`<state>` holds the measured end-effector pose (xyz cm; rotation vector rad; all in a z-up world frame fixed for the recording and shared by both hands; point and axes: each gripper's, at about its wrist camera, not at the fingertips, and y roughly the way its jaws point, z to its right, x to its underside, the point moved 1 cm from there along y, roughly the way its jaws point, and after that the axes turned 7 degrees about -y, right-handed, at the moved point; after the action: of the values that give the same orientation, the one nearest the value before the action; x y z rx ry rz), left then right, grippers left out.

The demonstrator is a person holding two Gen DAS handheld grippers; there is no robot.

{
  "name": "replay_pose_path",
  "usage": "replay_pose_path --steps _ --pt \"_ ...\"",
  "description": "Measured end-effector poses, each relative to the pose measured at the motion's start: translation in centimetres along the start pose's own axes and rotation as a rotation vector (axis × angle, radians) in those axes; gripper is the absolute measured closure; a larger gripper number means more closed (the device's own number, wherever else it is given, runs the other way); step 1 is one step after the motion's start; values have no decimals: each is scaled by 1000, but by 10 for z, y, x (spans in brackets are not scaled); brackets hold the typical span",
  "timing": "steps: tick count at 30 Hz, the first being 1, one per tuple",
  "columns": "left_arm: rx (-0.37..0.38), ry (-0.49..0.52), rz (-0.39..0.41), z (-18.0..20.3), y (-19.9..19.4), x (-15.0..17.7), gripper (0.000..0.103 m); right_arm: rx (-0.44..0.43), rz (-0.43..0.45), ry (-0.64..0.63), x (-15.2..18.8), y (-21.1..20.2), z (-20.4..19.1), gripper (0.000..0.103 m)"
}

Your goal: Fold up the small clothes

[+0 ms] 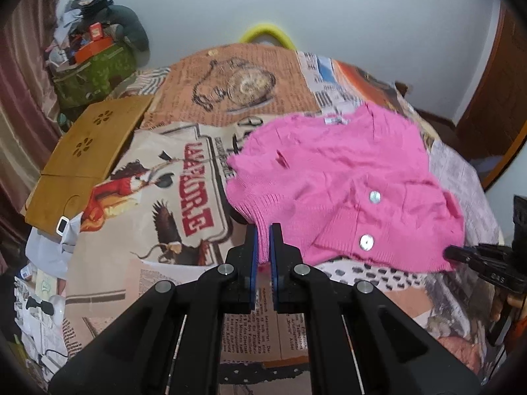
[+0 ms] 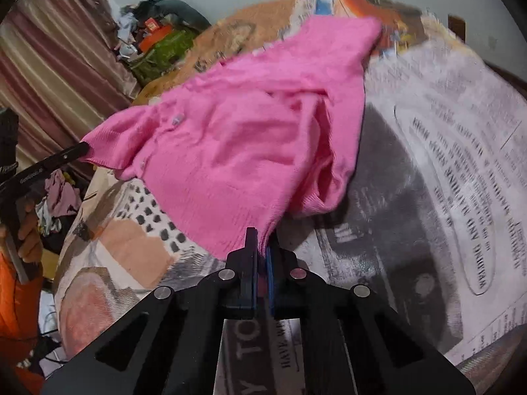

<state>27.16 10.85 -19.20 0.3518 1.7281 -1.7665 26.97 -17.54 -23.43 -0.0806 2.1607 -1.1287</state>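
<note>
A small pink knit cardigan with two shiny buttons lies spread and slightly lifted over a surface covered in a newspaper-print cloth. My left gripper is shut on the ribbed hem at the cardigan's near left corner. At the right edge of the left wrist view, my right gripper pinches the hem's other corner. In the right wrist view the cardigan rises from my right gripper, whose jaws are shut on a bunch of pink knit. The left gripper holds the far left corner there.
A wooden board lies at the left of the surface. Behind it stands a green bag heaped with clutter. A yellow ring peeks over the far edge. A hand with an orange sleeve holds the left gripper. Curtains hang at the left.
</note>
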Motion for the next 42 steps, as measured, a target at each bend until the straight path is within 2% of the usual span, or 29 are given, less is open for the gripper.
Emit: replay_pose_path --steps 4,7,12,16,19,24,30,37,42 --pt "-4 -25 68 -7 -20 -19 97 -24 132 -17 -12 -41 -11 99" --pt "-11 -33 111 -7 -30 -39 97 -10 215 -47 -29 -69 -17 99" --pt "19 -71 168 -3 -37 -76 97 17 342 -64 -57 -103 -18 99" --pt "17 -50 128 10 -16 -100 97 39 431 -54 -84 -119 -12 99" --pt "-6 -49 92 13 8 -114 97 63 458 -54 -101 -120 -5 99" --pt "-41 -101 30 4 58 -135 97 93 450 -38 -122 -107 13 99" --pt "-88 -131 -17 -4 113 -154 97 133 403 -16 -144 -69 41 99" --pt "-147 -146 -94 -16 175 -154 97 177 270 64 -162 -4 85 99" --pt "-191 -136 -140 -27 204 -146 97 183 206 108 -161 13 103 98"
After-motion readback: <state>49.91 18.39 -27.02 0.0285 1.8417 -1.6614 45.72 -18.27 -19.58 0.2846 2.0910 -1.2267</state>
